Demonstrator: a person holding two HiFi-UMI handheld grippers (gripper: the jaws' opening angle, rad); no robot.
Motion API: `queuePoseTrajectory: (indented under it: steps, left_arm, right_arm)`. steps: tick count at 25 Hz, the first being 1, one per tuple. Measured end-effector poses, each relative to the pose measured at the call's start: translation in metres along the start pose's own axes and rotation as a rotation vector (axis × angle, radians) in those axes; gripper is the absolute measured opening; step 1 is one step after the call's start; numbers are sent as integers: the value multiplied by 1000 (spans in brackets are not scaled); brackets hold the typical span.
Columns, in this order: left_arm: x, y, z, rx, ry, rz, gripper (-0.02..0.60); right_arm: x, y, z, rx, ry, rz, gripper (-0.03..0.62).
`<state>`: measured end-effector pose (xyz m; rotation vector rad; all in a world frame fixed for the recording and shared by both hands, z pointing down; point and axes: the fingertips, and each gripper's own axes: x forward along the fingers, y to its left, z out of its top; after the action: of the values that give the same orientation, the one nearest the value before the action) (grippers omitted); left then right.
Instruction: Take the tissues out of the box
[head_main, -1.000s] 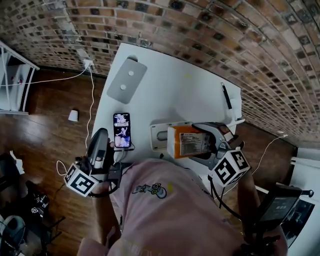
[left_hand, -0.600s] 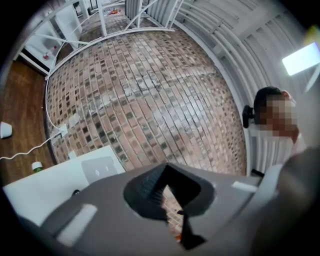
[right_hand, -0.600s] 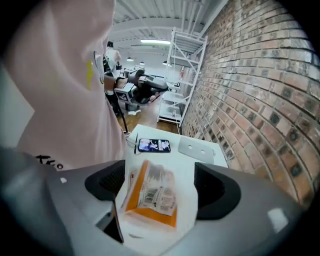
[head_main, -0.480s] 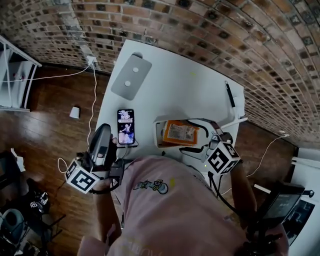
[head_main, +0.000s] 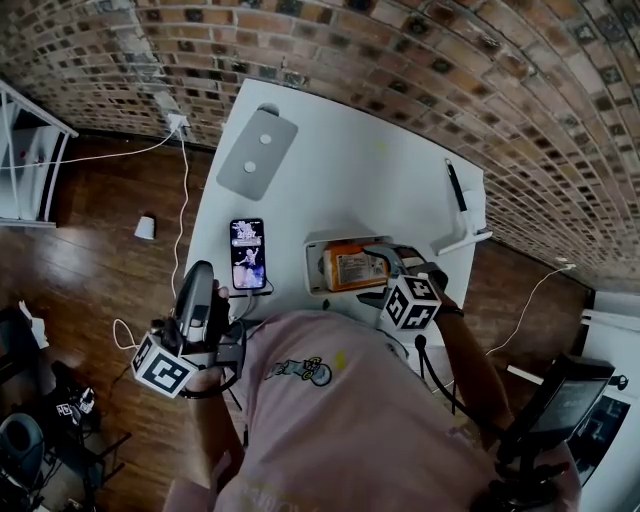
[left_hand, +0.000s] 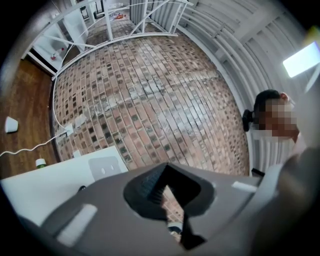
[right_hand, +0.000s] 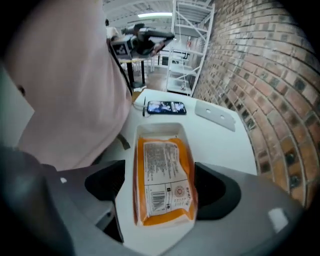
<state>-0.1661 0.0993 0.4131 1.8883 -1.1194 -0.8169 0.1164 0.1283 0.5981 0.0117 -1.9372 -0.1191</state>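
Note:
An orange tissue pack (head_main: 352, 268) (right_hand: 162, 175) lies label-up inside the white box (head_main: 315, 272) (right_hand: 157, 129) near the table's front edge. My right gripper (head_main: 372, 276) (right_hand: 162, 186) reaches over the box from the right. Its jaws stand against the pack's two long sides, shut on it. My left gripper (head_main: 203, 272) (left_hand: 172, 212) hangs off the table's left edge beside the person's body. Its jaws are shut with nothing in them, and it points up at the brick wall.
A lit phone (head_main: 246, 255) (right_hand: 166, 107) lies left of the box with a cable running off the table. A grey flat device (head_main: 255, 155) (right_hand: 215, 115) sits at the far left corner. A black pen (head_main: 455, 190) lies at the right edge. Brick wall (head_main: 450, 60) borders the table.
My right gripper has come down and to the left with the orange pack, which was raised and now lies flat in the white box. The left gripper has hardly moved.

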Motion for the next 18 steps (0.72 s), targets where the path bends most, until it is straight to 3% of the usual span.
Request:
queuePoseTrajectory:
  steps: [2, 4, 7, 12, 18]
  left_arm:
    - [-3, -1, 1, 7, -7, 4, 3]
    - [-7, -2, 4, 12, -18, 4, 3]
    - [-16, -3, 8, 16, -34, 6, 3]
    - [-20, -4, 8, 19, -31, 1, 3]
    - [-8, -8, -5, 46, 17, -24, 3]
  right_arm:
    - [24, 6, -15, -4, 52, 46, 409]
    - [30, 13, -19, 10, 59, 100, 319]
    - [20, 15, -19, -11, 79, 115, 269]
    - [-6, 16, -21, 0, 78, 156, 236]
    - [1, 36, -30, 51, 38, 229, 206]
